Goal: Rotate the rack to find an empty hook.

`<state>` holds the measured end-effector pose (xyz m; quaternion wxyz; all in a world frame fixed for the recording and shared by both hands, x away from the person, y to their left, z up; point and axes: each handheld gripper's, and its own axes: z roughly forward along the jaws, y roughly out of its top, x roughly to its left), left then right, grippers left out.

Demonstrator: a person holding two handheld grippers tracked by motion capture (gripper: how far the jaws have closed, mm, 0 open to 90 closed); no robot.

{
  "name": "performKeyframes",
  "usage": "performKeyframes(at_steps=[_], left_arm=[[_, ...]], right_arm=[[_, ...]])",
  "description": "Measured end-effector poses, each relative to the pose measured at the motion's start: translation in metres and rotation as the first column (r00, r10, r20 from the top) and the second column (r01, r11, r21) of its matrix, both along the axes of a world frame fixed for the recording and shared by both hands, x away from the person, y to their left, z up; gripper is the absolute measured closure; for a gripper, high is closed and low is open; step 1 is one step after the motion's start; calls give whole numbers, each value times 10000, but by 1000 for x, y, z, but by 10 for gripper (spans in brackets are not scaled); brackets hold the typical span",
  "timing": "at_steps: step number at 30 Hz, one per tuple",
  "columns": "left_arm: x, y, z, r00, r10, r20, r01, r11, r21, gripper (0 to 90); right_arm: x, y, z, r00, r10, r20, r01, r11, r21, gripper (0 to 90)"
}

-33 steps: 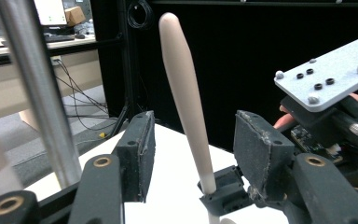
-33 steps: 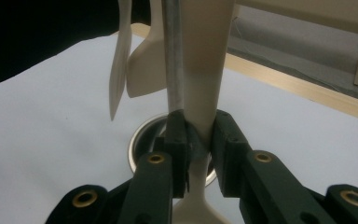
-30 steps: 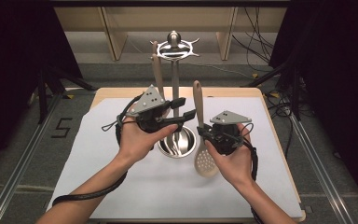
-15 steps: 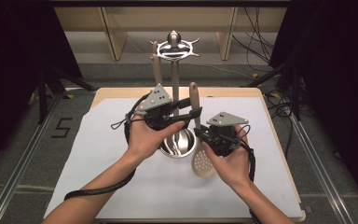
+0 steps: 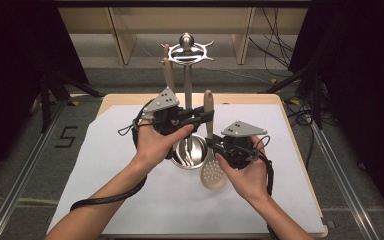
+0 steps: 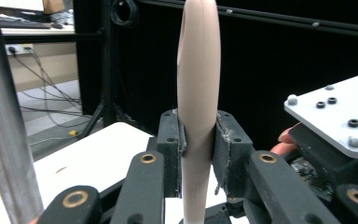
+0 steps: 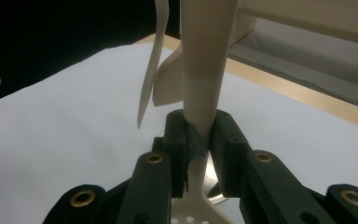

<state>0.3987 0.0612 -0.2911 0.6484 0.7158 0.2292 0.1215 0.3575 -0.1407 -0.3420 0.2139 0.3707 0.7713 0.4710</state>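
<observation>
A beige slotted spoon (image 5: 213, 172) stands nearly upright over the white sheet, handle up and perforated head down. My left gripper (image 5: 203, 117) is shut on its handle (image 6: 196, 116); its jaws have just been closing, and both pads now press the handle. My right gripper (image 5: 214, 145) is shut on the spoon's narrow neck (image 7: 200, 126), just above the head. Behind the spoon stands a metal utensil rack (image 5: 186, 80) with a round shiny base (image 5: 189, 152) and a hooked crown. Another beige utensil (image 5: 168, 72) hangs from the crown.
The rack's steel pole (image 6: 4, 140) rises close to the left gripper's jaws. Hanging beige utensils (image 7: 150, 79) show beyond the right gripper's jaws. A white sheet (image 5: 130, 200) covers the wooden table (image 5: 245, 98). Dark stands and cables surround the table.
The left gripper's jaws have closed onto the spoon's handle, which stood between them. Both hands and the spoon have stayed almost where they were.
</observation>
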Motion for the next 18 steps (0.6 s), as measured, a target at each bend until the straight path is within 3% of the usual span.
performKeyframes(at_steps=[1, 3, 5, 6, 7, 8, 9, 10, 11, 12, 14, 15, 16, 17, 18], left_arm=[[0, 1, 1, 10000, -40, -13, 40, 10000, 11, 737], [0, 3, 1, 10000, -92, 23, 92, 9999, 67, 738], [1, 7, 2, 9996, -179, 200, 175, 9996, 210, 738], [0, 8, 2, 9997, -233, 27, 233, 9997, 90, 738], [3, 11, 2, 9986, -416, 341, 407, 9988, 283, 738], [3, 13, 3, 9974, -590, 413, 578, 9979, 283, 737], [3, 15, 3, 9968, -694, 402, 685, 9974, 244, 738], [1, 16, 3, 9966, -816, 85, 815, 9967, 23, 738], [4, 18, 4, 9936, -1019, 484, 1009, 9947, 214, 737], [1, 18, 4, 9940, -1088, 117, 1089, 9940, -56, 737], [2, 21, 6, 9899, -1385, 316, 1386, 9903, -2, 737], [4, 23, 7, 9866, -1538, 540, 1533, 9881, 141, 737], [2, 22, 8, 9866, -1595, 333, 1595, 9872, 31, 738], [3, 23, 8, 9839, -1710, 509, 1705, 9853, 139, 737], [3, 24, 9, 9822, -1799, 534, 1793, 9837, 166, 737]], right_arm=[[1, -2, 1, 9996, 276, 70, -275, 9996, -74, 762], [2, -4, 1, 9984, 561, -27, -559, 9975, 426, 673], [6, -10, 2, 9912, 1320, 107, -1324, 9900, 490, 597], [7, -11, 3, 9877, 1563, -61, -1556, 9858, 639, 585], [9, -16, 3, 9813, 1922, 27, -1917, 9775, 878, 584], [11, -20, 3, 9730, 2308, -12, -2296, 9684, 977, 575], [13, -23, 3, 9643, 2650, 15, -2635, 9585, 1086, 569], [15, -26, 3, 9580, 2866, 20, -2848, 9511, 1195, 571], [17, -29, 3, 9506, 3101, 102, -3088, 9425, 1279, 572], [18, -31, 4, 9442, 3293, -28, -3259, 9356, 1359, 576], [20, -34, 4, 9261, 3772, 40, -3726, 9132, 1653, 585], [19, -35, 4, 9242, 3820, -58, -3750, 9101, 1763, 585], [21, -36, 4, 9136, 4066, -92, -3986, 8996, 1785, 589], [24, -37, 5, 9075, 4195, 218, -4175, 8950, 1569, 595], [24, -36, 5, 8995, 4362, 241, -4337, 8848, 1707, 597]])
